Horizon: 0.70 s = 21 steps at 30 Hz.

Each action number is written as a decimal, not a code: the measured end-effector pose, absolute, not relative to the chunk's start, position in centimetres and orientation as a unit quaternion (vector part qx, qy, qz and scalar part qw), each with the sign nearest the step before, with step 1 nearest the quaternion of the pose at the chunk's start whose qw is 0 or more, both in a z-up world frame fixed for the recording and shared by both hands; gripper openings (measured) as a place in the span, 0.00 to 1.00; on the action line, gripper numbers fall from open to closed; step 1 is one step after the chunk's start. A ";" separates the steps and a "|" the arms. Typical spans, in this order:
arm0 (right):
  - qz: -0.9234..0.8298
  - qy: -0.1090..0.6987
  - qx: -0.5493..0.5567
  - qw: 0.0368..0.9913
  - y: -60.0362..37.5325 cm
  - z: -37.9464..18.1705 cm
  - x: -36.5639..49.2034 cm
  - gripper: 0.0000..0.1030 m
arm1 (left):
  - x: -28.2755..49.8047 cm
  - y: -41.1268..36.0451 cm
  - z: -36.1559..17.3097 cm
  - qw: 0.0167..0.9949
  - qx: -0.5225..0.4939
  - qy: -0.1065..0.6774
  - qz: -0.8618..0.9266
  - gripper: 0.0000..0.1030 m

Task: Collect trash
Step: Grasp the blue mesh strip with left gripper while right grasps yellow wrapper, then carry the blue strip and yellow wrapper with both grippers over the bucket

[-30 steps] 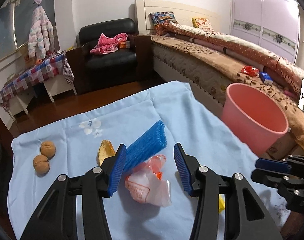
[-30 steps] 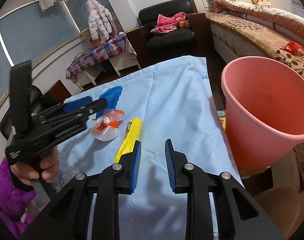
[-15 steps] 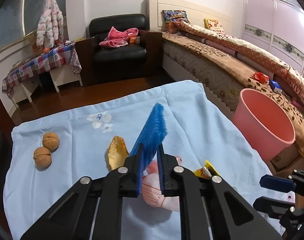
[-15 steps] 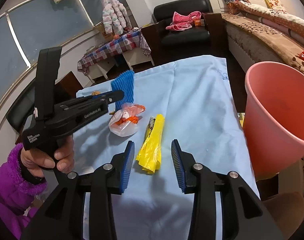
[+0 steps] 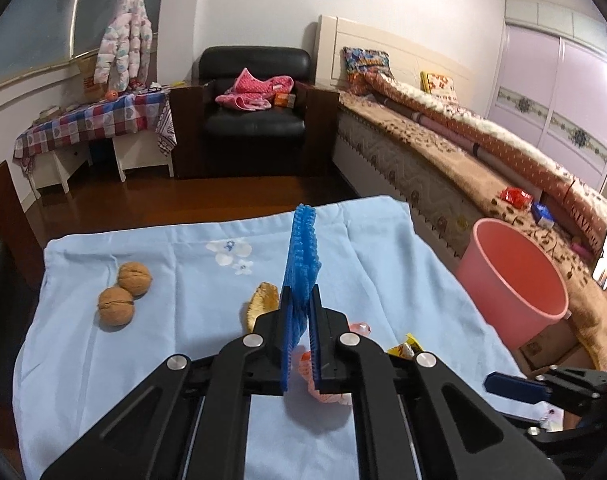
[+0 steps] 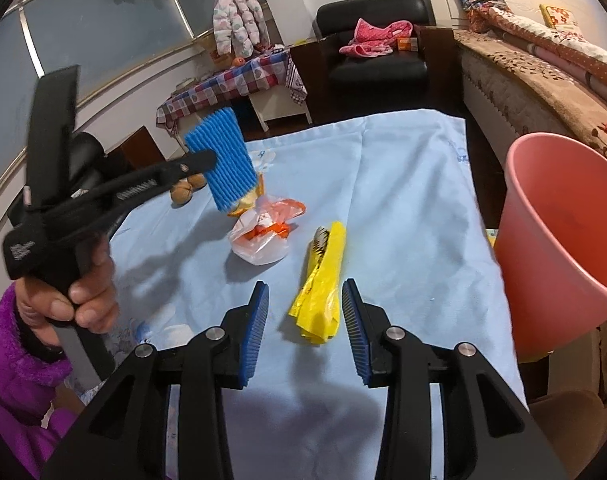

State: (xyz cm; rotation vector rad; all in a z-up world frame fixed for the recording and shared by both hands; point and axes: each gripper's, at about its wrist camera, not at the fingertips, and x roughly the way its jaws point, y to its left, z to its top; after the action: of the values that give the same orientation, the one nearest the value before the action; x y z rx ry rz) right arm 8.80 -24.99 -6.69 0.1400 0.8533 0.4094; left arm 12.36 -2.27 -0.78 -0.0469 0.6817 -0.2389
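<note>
My biggest surface is the pale blue cloth with a small white flower print (image 5: pixel 207 280) spread flat over the table, and every bit of rubbish I am dealing with lies on it. Off its right edge stands the round pink plastic bin (image 6: pixel 563 216), open at the top, its rim near the cloth's side.

In my left gripper (image 5: pixel 299 308) I have the blue ribbed foam net sleeve (image 6: pixel 223 164). The jaws have just been closing and now pinch its lower end between the blue pads, so the sleeve stands up on edge, clear of the cloth, well to the left of the bin. From the right wrist view I see the person's hand (image 6: pixel 67 292) in a fuzzy purple sleeve (image 6: pixel 11 380) squeezing that gripper's handle.

My right gripper (image 6: pixel 305 328) hangs low over the near part of the cloth. Its jaws stand apart, pressing on nothing, and the near end of the crumpled yellow plastic wrapper (image 6: pixel 323 280) sits between the two pads without either one touching it.

Just left of the yellow wrapper lies the clear plastic bag with orange print (image 6: pixel 263 232), bunched up on the cloth under the held sleeve. Beside it, at the foot of the sleeve, is a tan curled peel or shell fragment (image 5: pixel 259 304); I cannot tell exactly what it is. Further left, two brown walnuts (image 5: pixel 123 292) rest touching each other.
</note>
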 end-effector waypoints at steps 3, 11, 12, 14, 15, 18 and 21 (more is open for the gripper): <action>0.198 0.421 0.060 0.883 -24.4 -7.1 9.1 0.38 | 11.4 -1.4 -0.2 0.937 -0.036 0.329 -0.116 0.06; 0.176 0.448 0.048 0.875 -23.6 -8.5 10.4 0.38 | 9.6 0.8 0.6 0.936 -0.063 0.327 -0.112 0.06; 0.173 0.450 0.048 0.875 -23.6 -8.6 10.5 0.38 | 9.5 0.9 0.5 0.936 -0.064 0.328 -0.111 0.06; 0.171 0.455 0.049 0.873 -23.6 -8.9 10.7 0.38 | 9.3 1.1 0.6 0.936 -0.067 0.329 -0.110 0.06; 0.172 0.455 0.050 0.872 -23.6 -9.1 10.8 0.38 | 9.2 1.2 0.6 0.936 -0.067 0.329 -0.109 0.06; 0.174 0.460 0.051 0.869 -23.5 -9.5 10.9 0.23 | 8.9 1.4 0.8 0.936 -0.069 0.328 -0.108 0.06; 0.177 0.460 0.054 0.868 -23.8 -9.6 10.7 0.18 | 8.7 1.2 1.0 0.936 -0.070 0.327 -0.108 0.06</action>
State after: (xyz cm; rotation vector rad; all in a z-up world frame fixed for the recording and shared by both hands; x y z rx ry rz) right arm 10.67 -23.77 -9.58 0.1126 0.9632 0.3698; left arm 8.72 1.16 0.98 -0.1427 0.6682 -0.2213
